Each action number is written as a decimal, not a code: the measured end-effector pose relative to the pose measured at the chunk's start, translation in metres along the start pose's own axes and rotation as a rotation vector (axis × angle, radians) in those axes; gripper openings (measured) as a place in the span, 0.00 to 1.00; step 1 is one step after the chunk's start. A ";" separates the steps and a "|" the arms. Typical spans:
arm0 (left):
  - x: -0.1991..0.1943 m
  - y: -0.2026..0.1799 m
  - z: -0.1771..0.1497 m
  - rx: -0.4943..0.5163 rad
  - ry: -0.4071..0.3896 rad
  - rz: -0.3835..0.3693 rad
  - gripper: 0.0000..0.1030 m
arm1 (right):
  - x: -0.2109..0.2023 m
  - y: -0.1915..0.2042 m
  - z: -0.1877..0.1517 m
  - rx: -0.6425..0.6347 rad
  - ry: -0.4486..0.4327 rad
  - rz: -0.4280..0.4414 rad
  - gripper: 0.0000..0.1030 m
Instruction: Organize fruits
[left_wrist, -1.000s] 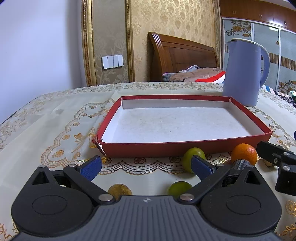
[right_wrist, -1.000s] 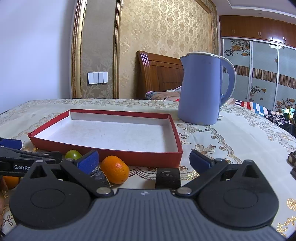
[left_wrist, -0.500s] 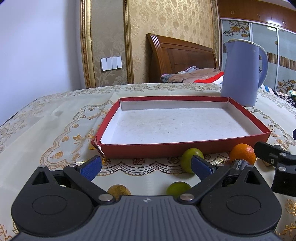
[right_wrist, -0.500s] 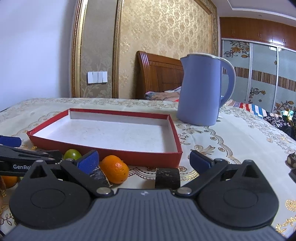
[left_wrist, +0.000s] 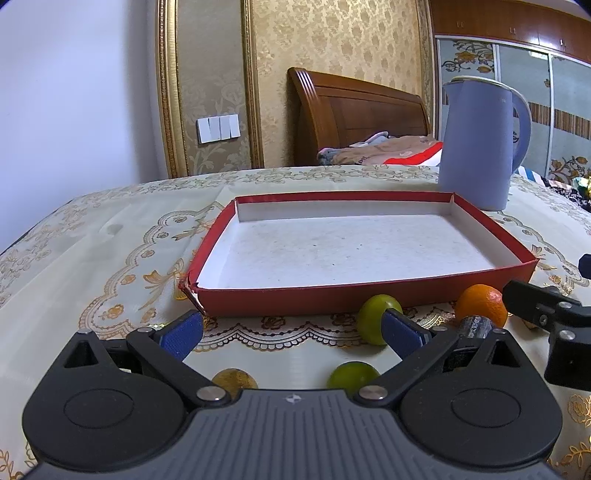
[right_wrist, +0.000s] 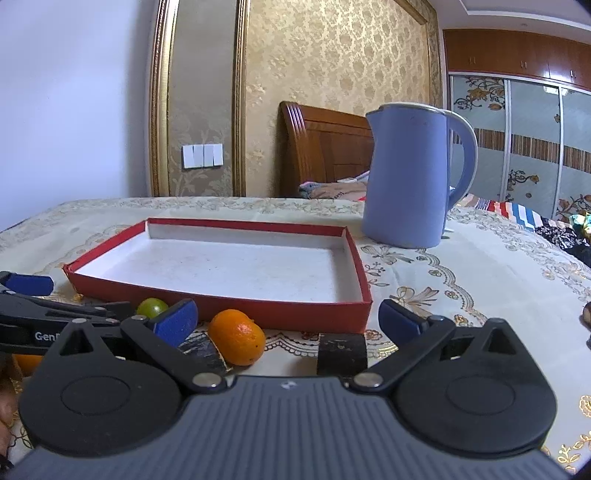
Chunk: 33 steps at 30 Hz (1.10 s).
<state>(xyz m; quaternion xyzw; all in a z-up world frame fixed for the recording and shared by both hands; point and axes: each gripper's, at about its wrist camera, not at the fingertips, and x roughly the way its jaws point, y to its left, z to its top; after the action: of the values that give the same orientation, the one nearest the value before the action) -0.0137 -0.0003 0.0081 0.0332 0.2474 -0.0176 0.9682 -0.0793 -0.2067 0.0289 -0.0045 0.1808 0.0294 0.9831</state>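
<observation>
While both grippers hover low over the tablecloth (left_wrist: 92, 236), neither holds anything. In the left wrist view, the left gripper (left_wrist: 291, 328) fills the bottom of the frame with its blue pads set wide apart; between them, at lower centre, lie a yellowish fruit (left_wrist: 233, 380) and a lime (left_wrist: 352, 373), both partly hidden by the gripper body. A second lime (left_wrist: 375, 317) sits just in front of the tray (left_wrist: 266, 297), touching or nearly touching its red front wall, with the left gripper's right-hand pad overlapping it in the picture. An orange (left_wrist: 480, 303) rests at right of centre, near the tray's front right corner, beside a dark object too unclear to name.

From the right wrist view, the right gripper (right_wrist: 288, 317) also has its pads spread apart, at the bottom of the frame. That orange (right_wrist: 237, 336) lies between them toward the left pad, and the lime (right_wrist: 151, 306) peeks out behind that pad at lower left. At upper right, a kettle (right_wrist: 410, 177) stands behind the tray.
</observation>
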 end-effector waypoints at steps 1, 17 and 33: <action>0.000 0.000 0.000 -0.001 0.000 -0.001 1.00 | 0.000 0.000 0.000 0.010 -0.005 0.001 1.00; -0.033 0.037 0.000 -0.083 -0.026 0.018 1.00 | -0.003 -0.021 -0.001 0.103 0.014 -0.009 1.00; -0.054 0.044 -0.033 -0.020 0.073 0.011 1.00 | -0.001 -0.029 0.000 0.157 0.059 -0.005 1.00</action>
<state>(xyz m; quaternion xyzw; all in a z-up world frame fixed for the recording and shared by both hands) -0.0745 0.0474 0.0080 0.0253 0.2825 -0.0088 0.9589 -0.0787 -0.2356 0.0290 0.0711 0.2113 0.0124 0.9748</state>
